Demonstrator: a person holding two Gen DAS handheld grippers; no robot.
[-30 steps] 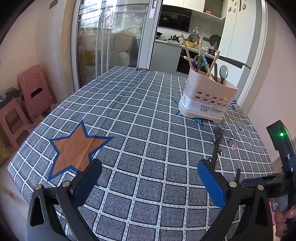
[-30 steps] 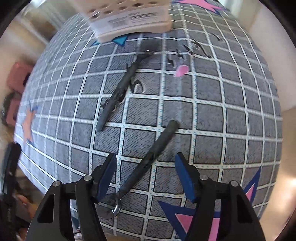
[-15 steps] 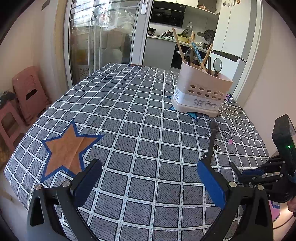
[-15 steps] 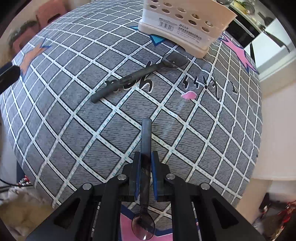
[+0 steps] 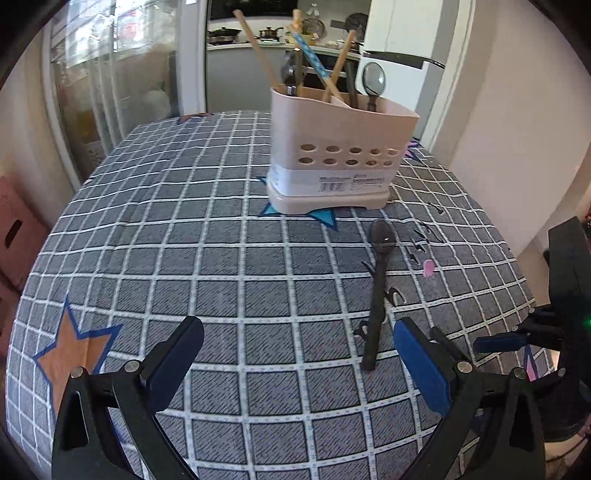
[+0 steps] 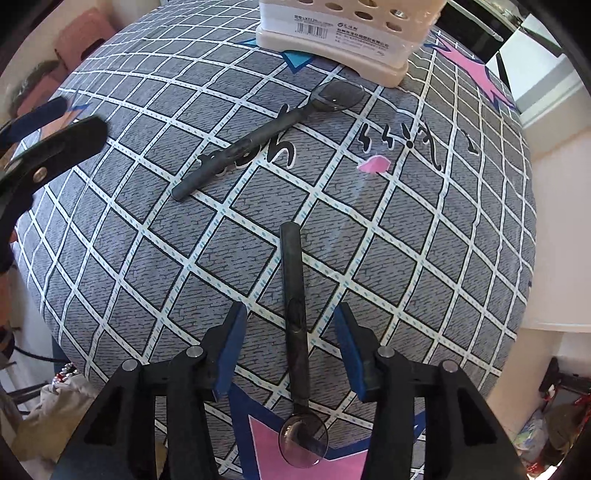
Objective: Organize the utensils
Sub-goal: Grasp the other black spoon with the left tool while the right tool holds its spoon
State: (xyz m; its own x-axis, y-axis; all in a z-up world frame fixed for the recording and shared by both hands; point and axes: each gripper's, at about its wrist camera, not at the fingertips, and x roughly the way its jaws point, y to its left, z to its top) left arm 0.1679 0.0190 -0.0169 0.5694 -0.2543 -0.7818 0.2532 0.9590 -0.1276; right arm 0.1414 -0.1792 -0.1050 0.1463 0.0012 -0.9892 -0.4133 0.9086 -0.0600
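Two dark spoons lie on the checked tablecloth. The near spoon lies between the pads of my right gripper, whose jaws are opening; the pads stand clear of its handle. The far spoon lies slanted, its bowl close to the beige utensil holder, which has chopsticks and spoons standing in it. My left gripper hangs open over the cloth, just left of the far spoon's handle end, with nothing between its fingers. The right gripper shows at the right edge of the left wrist view.
The table's edge drops off just right of the near spoon. A small pink scrap lies on the cloth by black lettering. Pink stools stand left of the table. Glass doors and a kitchen lie beyond.
My right gripper closed on the near spoon's handle, turning it in line with the fingers, then let go and stands apart again. My left gripper moved toward the holder and the far spoon.
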